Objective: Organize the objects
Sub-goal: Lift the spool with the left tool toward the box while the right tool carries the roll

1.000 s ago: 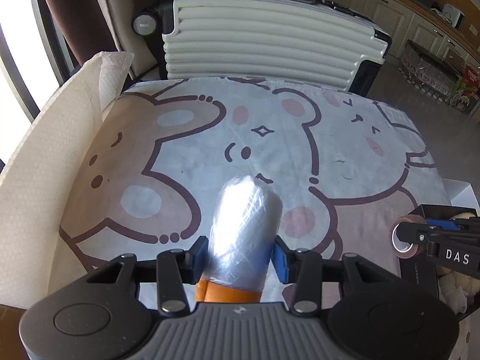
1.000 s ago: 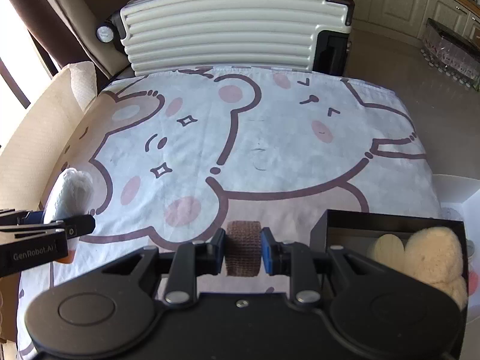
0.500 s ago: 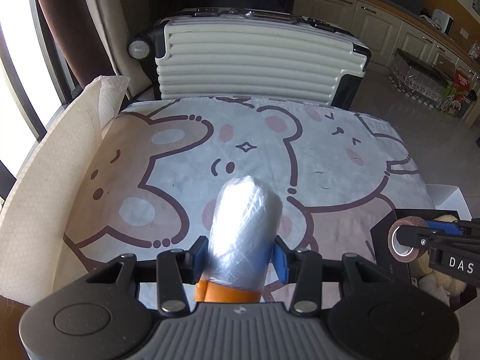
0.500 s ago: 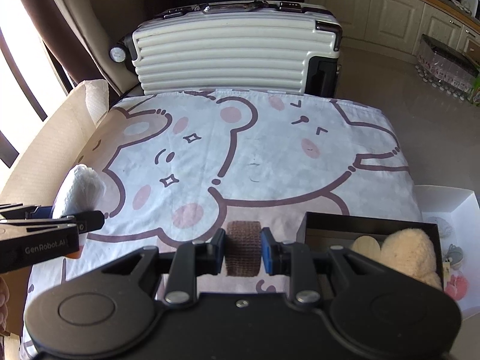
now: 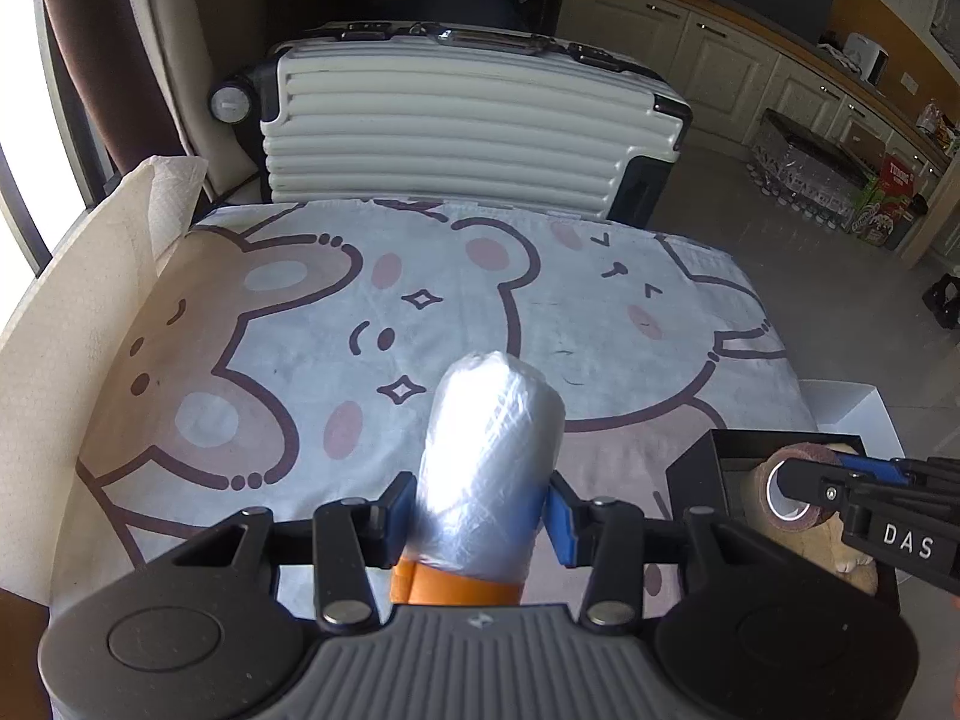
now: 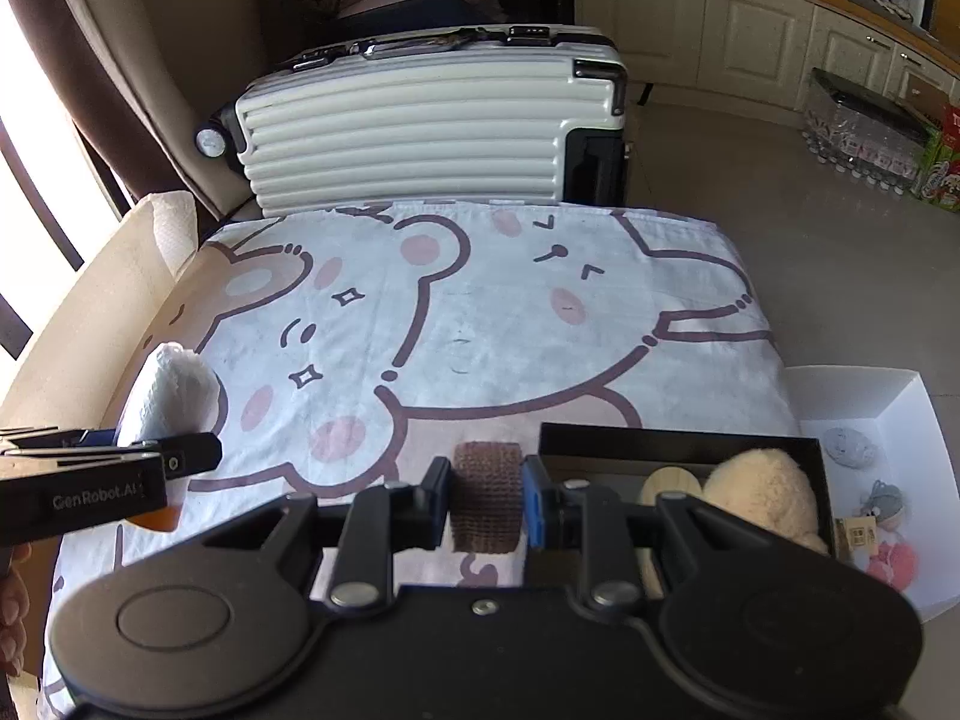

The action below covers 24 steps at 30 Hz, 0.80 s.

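Left tongs [image 5: 480,513] clenched on a plastic-wrapped roll [image 5: 489,462], right tongs [image 6: 485,501] tight around seemingly brown tape [image 6: 485,495]

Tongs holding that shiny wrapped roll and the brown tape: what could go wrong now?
The left tongs pinch the plastic-wrapped roll near its base, so the slick wrap might slip. The brown tape roll in the right tongs hangs beside the black box, which already holds a fluffy toy; it may bump.
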Available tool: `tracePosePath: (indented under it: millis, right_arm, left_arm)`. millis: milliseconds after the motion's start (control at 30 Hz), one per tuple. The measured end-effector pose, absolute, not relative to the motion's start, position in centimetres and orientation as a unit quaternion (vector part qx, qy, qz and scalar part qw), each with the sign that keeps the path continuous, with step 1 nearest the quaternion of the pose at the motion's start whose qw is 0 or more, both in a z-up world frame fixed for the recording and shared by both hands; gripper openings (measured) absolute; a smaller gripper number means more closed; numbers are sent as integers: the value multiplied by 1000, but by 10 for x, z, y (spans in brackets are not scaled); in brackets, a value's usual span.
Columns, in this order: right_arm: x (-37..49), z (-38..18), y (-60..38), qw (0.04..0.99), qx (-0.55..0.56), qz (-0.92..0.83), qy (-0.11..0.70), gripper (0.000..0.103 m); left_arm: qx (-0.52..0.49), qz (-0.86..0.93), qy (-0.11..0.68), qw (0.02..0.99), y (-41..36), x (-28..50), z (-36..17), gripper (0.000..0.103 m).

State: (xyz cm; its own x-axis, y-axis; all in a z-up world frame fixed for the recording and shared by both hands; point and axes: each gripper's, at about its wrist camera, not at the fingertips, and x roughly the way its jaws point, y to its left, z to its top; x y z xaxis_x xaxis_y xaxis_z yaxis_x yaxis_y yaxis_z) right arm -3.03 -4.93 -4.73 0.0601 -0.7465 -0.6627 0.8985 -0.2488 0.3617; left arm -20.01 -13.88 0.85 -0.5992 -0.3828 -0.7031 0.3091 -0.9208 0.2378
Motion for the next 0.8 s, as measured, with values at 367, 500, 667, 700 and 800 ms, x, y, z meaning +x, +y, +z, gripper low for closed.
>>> tracePosePath:
  millis: [367, 500, 667, 700, 800]
  right_arm:
    - [-69, -63, -24, 579, 413, -698, 82, 26]
    - [-80, -70, -17, 571, 417, -702, 81, 26]
    - [-90, -79, -11, 567, 421, -704, 76, 26]
    - [-92, -81, -10, 568, 421, -704, 74, 26]
    - [-97, -86, -10, 562, 424, -706, 76, 26]
  left_arm:
    - [411, -902, 2, 135, -93, -222, -13, 46]
    - [414, -902, 18, 117, -78, -229, -22, 46]
    - [419, -901, 49, 100, -66, -238, -35, 46]
    - [420, -900, 61, 96, -66, -239, -37, 46]
    - [426, -896, 90, 89, -64, -243, -46, 46]
